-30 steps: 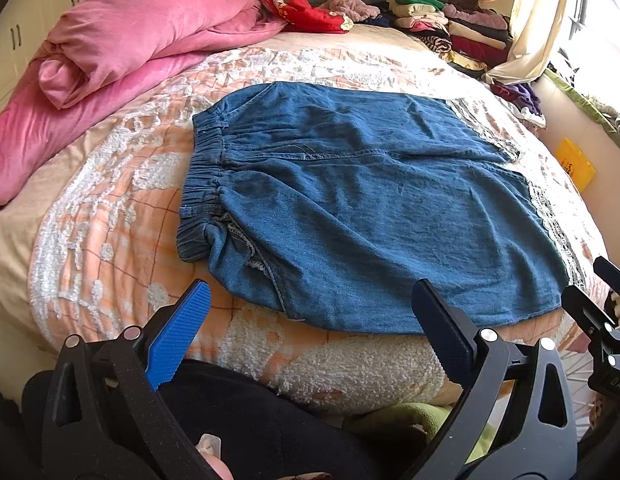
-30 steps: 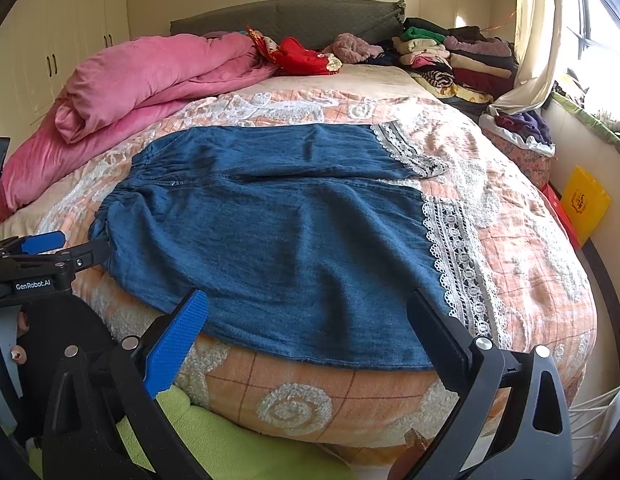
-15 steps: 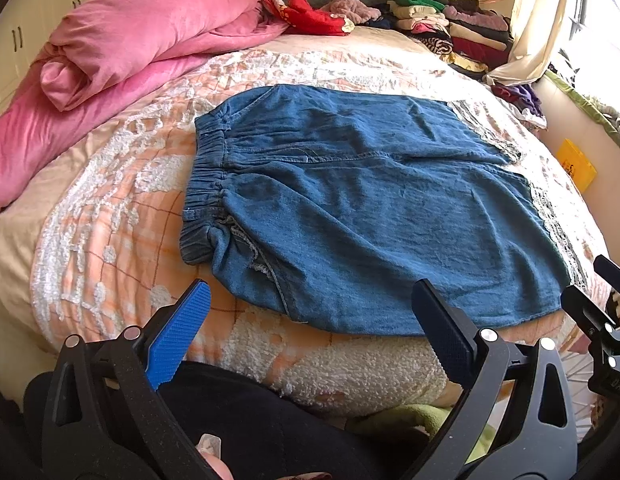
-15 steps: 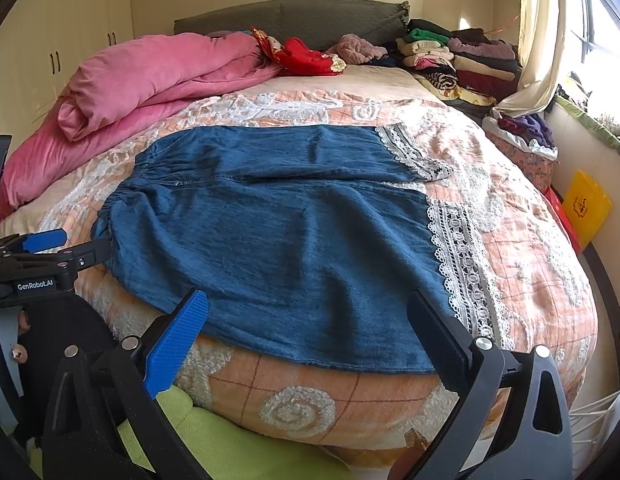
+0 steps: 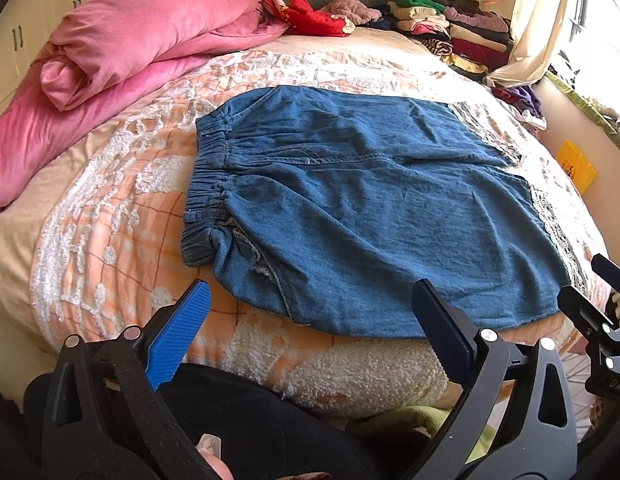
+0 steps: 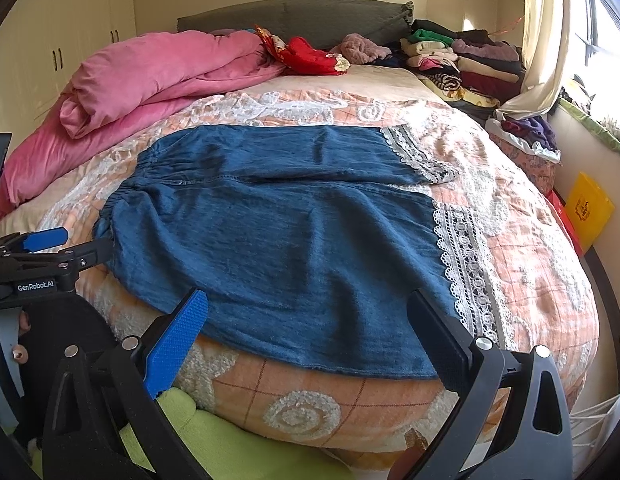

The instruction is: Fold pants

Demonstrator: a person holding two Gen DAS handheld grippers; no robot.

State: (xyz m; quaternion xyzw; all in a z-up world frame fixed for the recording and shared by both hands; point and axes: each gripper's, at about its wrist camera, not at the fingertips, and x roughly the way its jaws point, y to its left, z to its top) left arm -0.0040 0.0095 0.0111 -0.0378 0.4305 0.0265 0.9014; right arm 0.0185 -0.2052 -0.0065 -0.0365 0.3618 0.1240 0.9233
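Spreading across the bed: the bed [image 6: 529, 248] carries the denim pants [image 6: 294, 240] laid flat, waistband toward the left, lace hems toward the right, near edge hanging slightly over the mattress side.
Pants risk: the near edge could slide off the rounded mattress if it is pulled toward the person; the wide, soft legs could bunch unless both ends lift together.
Quilt risk: the pink quilt [image 5: 122, 52] lies well apart from the waistband, so a fold carried far back might reach it, though that seems unlikely.
Waistband risk: the gathered waistband [image 5: 206, 188] is thick; a shallow bite may slip.
Lace risk: the lace trim [image 6: 465, 264] is open-work and may snag on a fingertip.
Left gripper [image 5: 310, 332]: jaws spread wide, holding nothing, short of the near edge.
Right gripper [image 6: 306, 332]: likewise released and empty.
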